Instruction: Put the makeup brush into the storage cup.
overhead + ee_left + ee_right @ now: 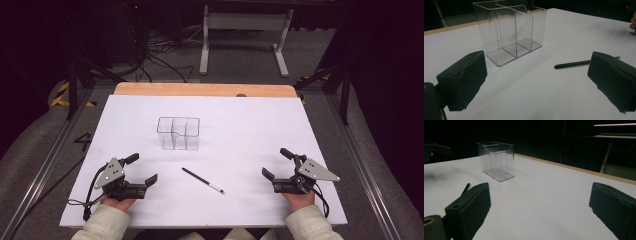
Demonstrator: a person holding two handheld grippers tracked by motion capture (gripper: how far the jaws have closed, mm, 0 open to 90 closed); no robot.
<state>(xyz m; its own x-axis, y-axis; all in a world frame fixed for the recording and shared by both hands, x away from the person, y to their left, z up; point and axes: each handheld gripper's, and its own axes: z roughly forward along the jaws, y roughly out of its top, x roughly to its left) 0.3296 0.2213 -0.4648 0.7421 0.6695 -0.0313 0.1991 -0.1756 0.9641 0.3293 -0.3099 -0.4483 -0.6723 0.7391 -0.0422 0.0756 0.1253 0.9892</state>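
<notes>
Picking up the pen [202, 180] looks like the step in hand, with the clear holder [178, 133] as its likely home — a judgement from how things lie. The pen lies flat on the white table [240, 125] between the two grippers, nearer the front edge than the back, slanting from upper left to lower right; the holder stands upright behind it, about mid-table, well apart from the pen. Both grippers rest near the front corners with jaws spread wide and nothing between them: the left gripper [138, 170] by the front left corner, the right gripper [276, 164] by the front right. In the left gripper view the pen [574, 64] lies just ahead of one jaw. To do it well, come down across the shaft, not along it, grip near its middle so it stays level, and close gently — a thin pen on a smooth top may roll or skid away
</notes>
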